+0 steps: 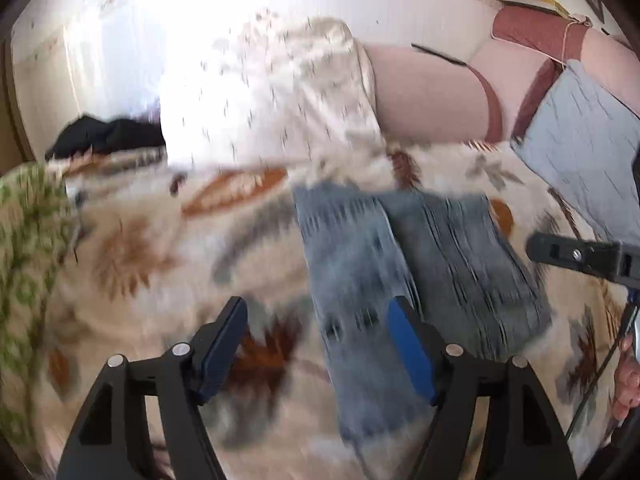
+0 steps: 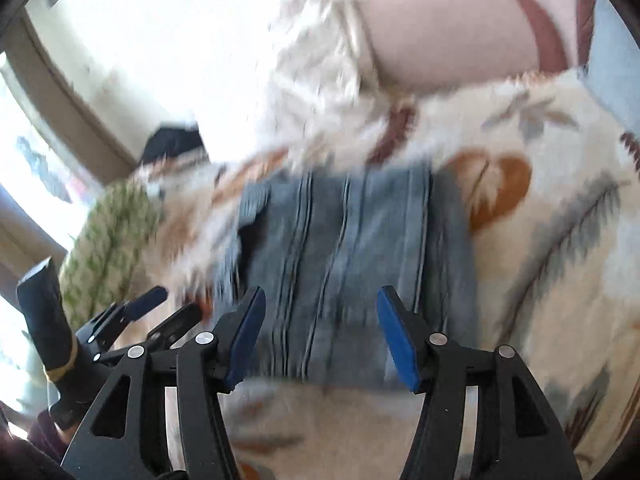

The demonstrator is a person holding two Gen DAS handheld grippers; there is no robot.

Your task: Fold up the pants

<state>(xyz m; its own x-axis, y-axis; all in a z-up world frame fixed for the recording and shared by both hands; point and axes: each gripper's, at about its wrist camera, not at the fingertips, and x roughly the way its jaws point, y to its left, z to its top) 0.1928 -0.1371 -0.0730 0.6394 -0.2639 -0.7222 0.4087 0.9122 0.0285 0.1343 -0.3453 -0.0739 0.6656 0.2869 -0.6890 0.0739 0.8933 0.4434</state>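
Note:
Folded blue jeans [image 1: 400,248] lie flat on a cream blanket with brown and grey leaf prints [image 1: 140,248]; both views are motion-blurred. My left gripper [image 1: 316,308] is open above the jeans' left edge, with nothing between its blue pads. A finger [image 1: 560,254] of my right gripper reaches in from the right edge. In the right wrist view the jeans [image 2: 344,248] fill the middle, and my right gripper [image 2: 320,296] hangs open over their near part, holding nothing. My left gripper [image 2: 180,300] shows at lower left, beside the jeans.
A white speckled cloth [image 1: 272,92] drapes over a pink sofa back [image 1: 432,92] beyond the jeans. A grey quilted cushion [image 1: 580,128] lies at right, a green patterned cloth [image 1: 28,240] at left, a black item [image 1: 108,132] behind it. A hand [image 1: 628,376] shows at the right edge.

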